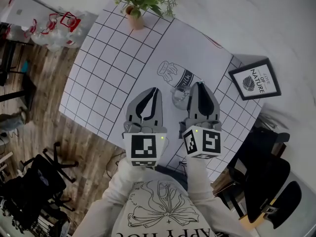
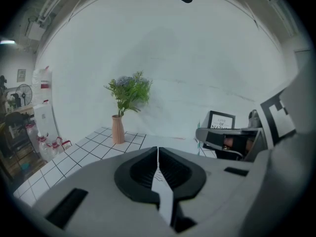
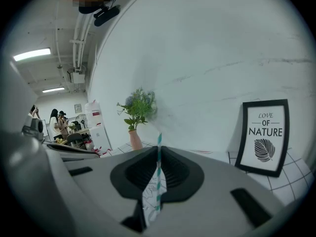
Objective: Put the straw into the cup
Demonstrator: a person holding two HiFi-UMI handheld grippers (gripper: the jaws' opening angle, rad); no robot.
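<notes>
A clear glass cup [image 1: 179, 98] stands on the white placemat [image 1: 197, 48], between my two grippers. My right gripper [image 1: 200, 86] is just right of the cup, shut on a teal-and-white striped straw [image 3: 157, 174]. In the right gripper view the straw runs up between the jaws and pokes out past the tips of that gripper [image 3: 159, 149]. My left gripper [image 1: 153, 91] is to the cup's left. In its own view the left gripper [image 2: 158, 150] is shut with nothing in it. The straw does not show in the head view.
A pink vase with green sprigs [image 1: 134, 15] stands at the far edge of the grid-patterned table [image 1: 98, 68]. A framed "Love of Nature" print [image 1: 254, 79] sits at the right. Dark chairs [image 1: 269, 186] stand off the table's right side, and several bottles [image 1: 54, 28] at far left.
</notes>
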